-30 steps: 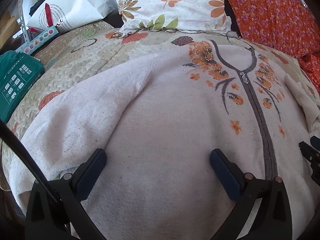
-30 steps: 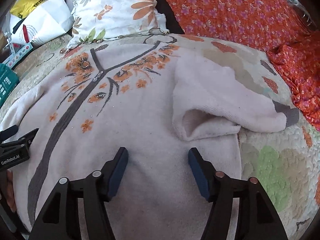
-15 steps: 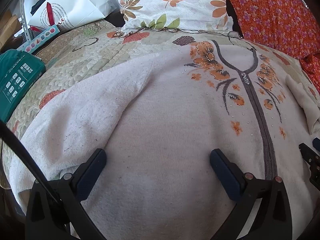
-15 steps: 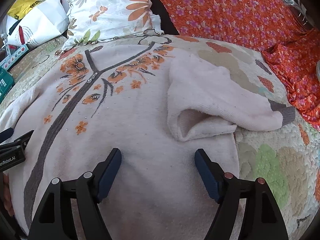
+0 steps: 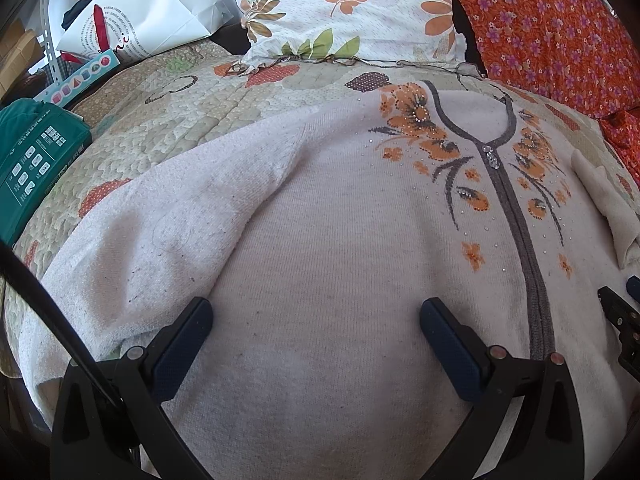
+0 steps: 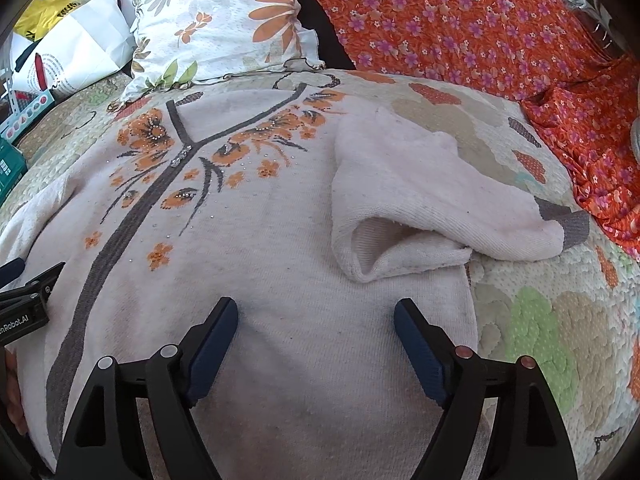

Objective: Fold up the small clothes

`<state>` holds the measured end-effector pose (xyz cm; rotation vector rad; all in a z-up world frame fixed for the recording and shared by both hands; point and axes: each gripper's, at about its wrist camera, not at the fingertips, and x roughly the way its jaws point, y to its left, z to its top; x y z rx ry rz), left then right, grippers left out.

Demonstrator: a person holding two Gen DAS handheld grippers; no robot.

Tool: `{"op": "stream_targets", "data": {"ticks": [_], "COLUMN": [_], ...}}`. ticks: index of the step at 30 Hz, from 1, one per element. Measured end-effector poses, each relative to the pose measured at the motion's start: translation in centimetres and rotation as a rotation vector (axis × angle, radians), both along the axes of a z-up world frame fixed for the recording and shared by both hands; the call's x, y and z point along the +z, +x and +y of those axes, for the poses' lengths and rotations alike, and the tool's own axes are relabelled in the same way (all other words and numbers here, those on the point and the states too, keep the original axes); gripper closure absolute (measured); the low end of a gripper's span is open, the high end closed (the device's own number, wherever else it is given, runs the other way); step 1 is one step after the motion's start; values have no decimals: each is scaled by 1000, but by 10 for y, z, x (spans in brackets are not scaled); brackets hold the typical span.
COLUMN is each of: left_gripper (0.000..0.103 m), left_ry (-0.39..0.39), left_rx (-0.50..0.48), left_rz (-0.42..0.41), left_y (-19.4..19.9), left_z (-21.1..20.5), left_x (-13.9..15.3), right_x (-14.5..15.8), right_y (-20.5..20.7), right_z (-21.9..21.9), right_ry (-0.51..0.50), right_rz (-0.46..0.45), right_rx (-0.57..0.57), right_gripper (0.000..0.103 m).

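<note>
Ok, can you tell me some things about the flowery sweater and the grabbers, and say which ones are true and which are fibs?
1. The cream knit sweater with orange flowers lies spread on the quilted bedspread. True.
2. The left gripper clamps the sweater. False: its jaws are open above it.
3. The grey-cuffed sleeve is folded across the sweater's chest. False: it lies crumpled out to the side.
4. The right gripper is open. True.
</note>
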<state>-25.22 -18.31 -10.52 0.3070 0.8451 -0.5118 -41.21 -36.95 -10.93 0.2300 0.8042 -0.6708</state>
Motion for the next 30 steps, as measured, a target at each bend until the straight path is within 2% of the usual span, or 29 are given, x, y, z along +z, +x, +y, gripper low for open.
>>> {"op": "stream_targets", "data": {"ticks": [30], "left_gripper": [0], "left_ry": [0], "left_rx": [1], "left_rz": [-2], "left_y": [0], "left_z": [0], "left_x": [-1], "right_x": [0], "right_y": [-1], "right_z": [-1], "right_ry": [0], "right_rz": [1], "right_rx": [3], "right_gripper": [13]}}
